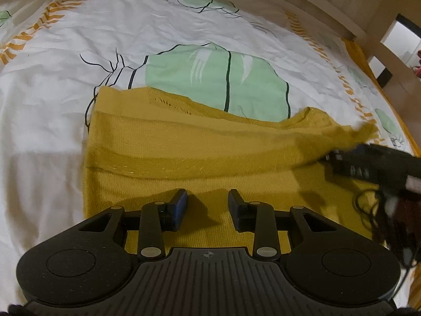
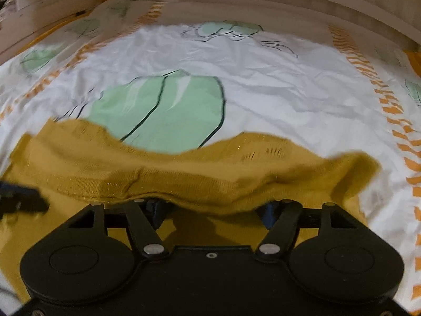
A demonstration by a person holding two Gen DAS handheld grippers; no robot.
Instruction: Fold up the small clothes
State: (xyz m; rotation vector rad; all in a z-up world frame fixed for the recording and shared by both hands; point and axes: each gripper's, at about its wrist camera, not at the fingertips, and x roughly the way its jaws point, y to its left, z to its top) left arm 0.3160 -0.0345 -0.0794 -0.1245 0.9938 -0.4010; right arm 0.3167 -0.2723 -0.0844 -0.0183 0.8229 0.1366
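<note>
A mustard-yellow knit garment (image 1: 184,144) lies on the bed sheet, with a folded band across its middle. My left gripper (image 1: 208,197) is open and empty, its fingers hovering over the near part of the garment. The right gripper (image 1: 368,163) shows at the right edge of the garment, blurred. In the right wrist view the garment (image 2: 184,173) drapes over my right gripper (image 2: 213,210); its fingers stand wide apart under the lifted edge, and their tips are hidden by the cloth. The left gripper (image 2: 21,197) shows at the far left.
The white sheet (image 1: 79,52) has green leaf prints and orange borders. A wooden bed frame (image 1: 329,5) runs along the far side and right. A black cable (image 1: 373,210) hangs by the right gripper.
</note>
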